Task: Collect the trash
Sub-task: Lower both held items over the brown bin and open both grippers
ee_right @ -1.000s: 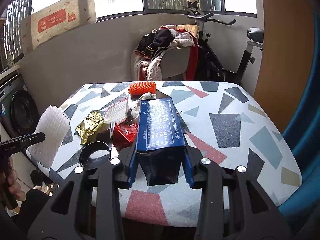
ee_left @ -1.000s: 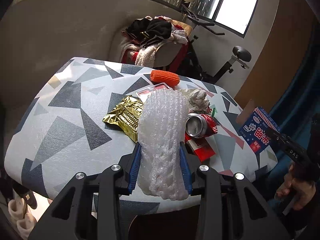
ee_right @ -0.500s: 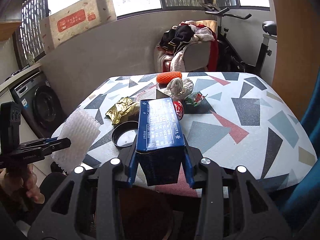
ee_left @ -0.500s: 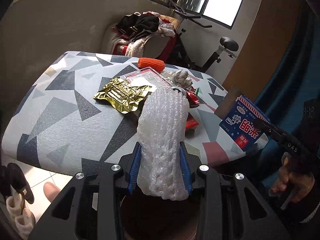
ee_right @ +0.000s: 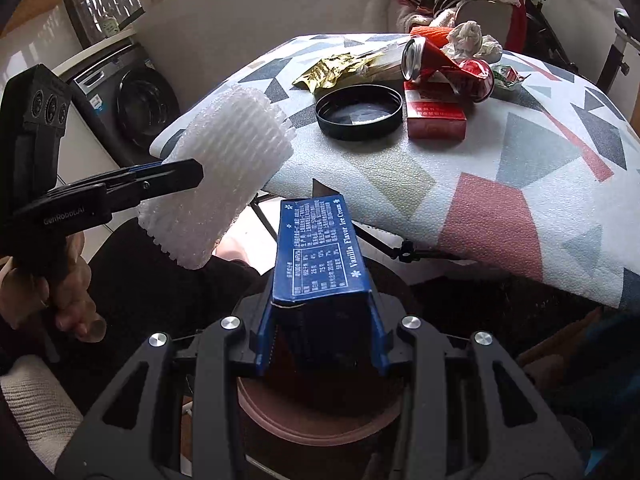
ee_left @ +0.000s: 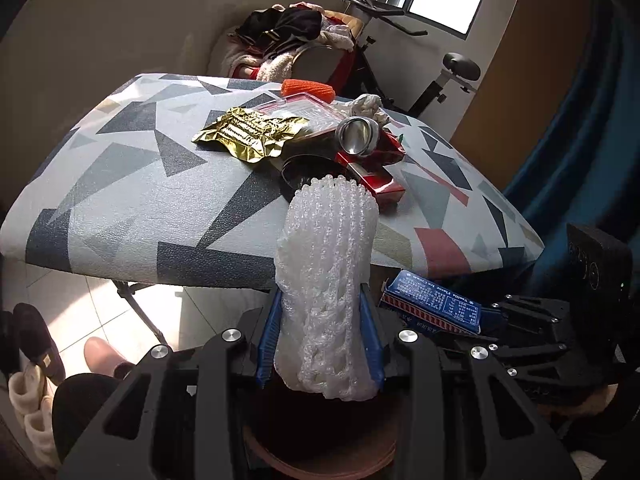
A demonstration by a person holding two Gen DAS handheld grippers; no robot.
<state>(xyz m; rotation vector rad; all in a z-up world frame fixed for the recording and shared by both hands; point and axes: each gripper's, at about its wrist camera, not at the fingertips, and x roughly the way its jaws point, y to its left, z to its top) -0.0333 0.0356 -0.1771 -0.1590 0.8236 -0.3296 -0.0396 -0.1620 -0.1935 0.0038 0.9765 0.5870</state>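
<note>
My left gripper is shut on a white foam net sleeve, also seen from the right wrist as a foam net sleeve. My right gripper is shut on a blue ice cream carton, which shows in the left view as a blue carton. Both hang off the table's near edge, over a round brown bin whose rim shows below the fingers. On the table lie a gold wrapper, a crushed red can, a black lid and a red box.
The patterned table also carries an orange net, crumpled tissue and a clear tray. Behind stand a chair with clothes and an exercise bike. A washing machine is at the left; shoes lie on the floor.
Both grippers have drawn back from over the table and sunk below its near edge, bringing the foam sleeve and carton above the bin. The right gripper has tilted further downward.
</note>
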